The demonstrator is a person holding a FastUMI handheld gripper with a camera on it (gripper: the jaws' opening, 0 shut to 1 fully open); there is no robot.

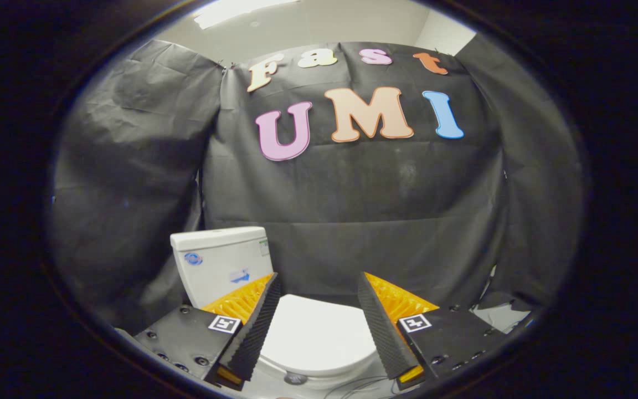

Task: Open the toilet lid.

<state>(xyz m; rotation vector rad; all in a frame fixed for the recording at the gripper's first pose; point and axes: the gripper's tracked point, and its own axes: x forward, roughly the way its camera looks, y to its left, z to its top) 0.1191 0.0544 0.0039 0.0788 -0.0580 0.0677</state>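
The gripper (319, 288) hangs above the toilet with its two fingers spread wide and nothing between them but air. Through the gap between the fingers the closed toilet lid (319, 338) shows, a smooth white oval lying flat over the bowl. The tank (220, 263) stands upright behind the lid, beyond the left finger and partly hidden by it, with the black cloth wall (352, 194) hanging behind it. A few thin cables (352, 383) lie on the floor close to the front of the bowl

The step in hand looks like the approach: the lid is still down and neither finger touches it. The gripper appears to sit higher than the lid and pointed across it toward the wall, so no grasp is set up yet

The next move, as far as one can judge, calls for bringing the gripper down and toward the lid's front edge (310, 370), which lies nearest the fingertips. One finger would need to get under that edge, or the two fingers would pinch it from above and below, before the lid can be swung up and back toward the tank. The lid looks smooth and glossy, so a shallow hold may slip; a deeper bite on the rim seems safer
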